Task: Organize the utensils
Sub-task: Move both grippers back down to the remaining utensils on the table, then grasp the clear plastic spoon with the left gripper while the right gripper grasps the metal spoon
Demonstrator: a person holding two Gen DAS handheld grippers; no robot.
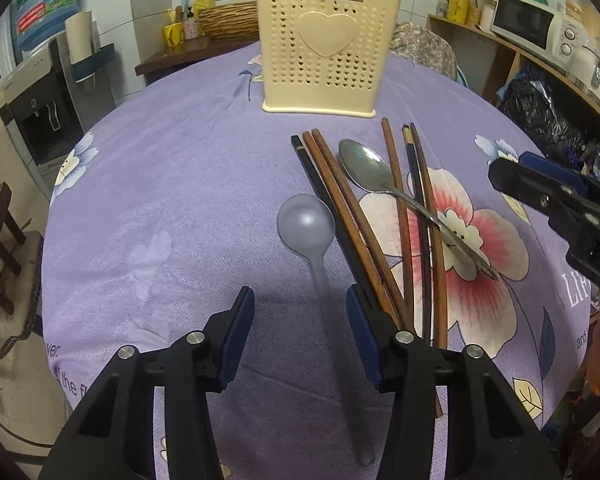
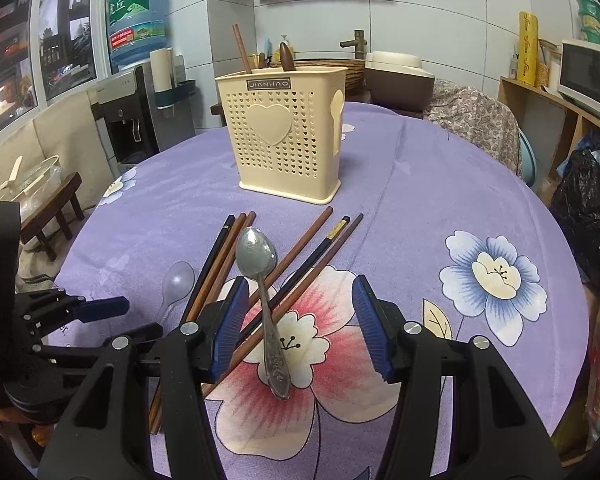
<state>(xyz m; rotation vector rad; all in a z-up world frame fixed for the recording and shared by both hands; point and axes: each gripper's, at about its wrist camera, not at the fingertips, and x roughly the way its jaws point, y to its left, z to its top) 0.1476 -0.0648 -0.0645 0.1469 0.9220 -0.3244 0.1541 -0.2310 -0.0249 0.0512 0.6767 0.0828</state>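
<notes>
Here the left gripper (image 1: 300, 320) has its jaws apart around the handle of the plastic spoon (image 1: 306, 222), low in the centre of the left view, not pressing it. The spoon looks light, thin and slippery, so mid-handle seems the best hold. The right gripper (image 2: 300, 320) is also apart, above the metal spoon (image 2: 256, 256) on the chopsticks (image 2: 300, 256). Only the right view shows the holder (image 2: 284, 140) from its corner

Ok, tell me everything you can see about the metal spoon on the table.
The metal spoon is dull silver-grey steel by its look, with an oval bowl facing up and an embossed handle end. It lies flat on the purple flowered tablecloth, its handle crossing over three chopsticks, bowl pointing toward the cream utensil holder. No gripper touches it.
</notes>
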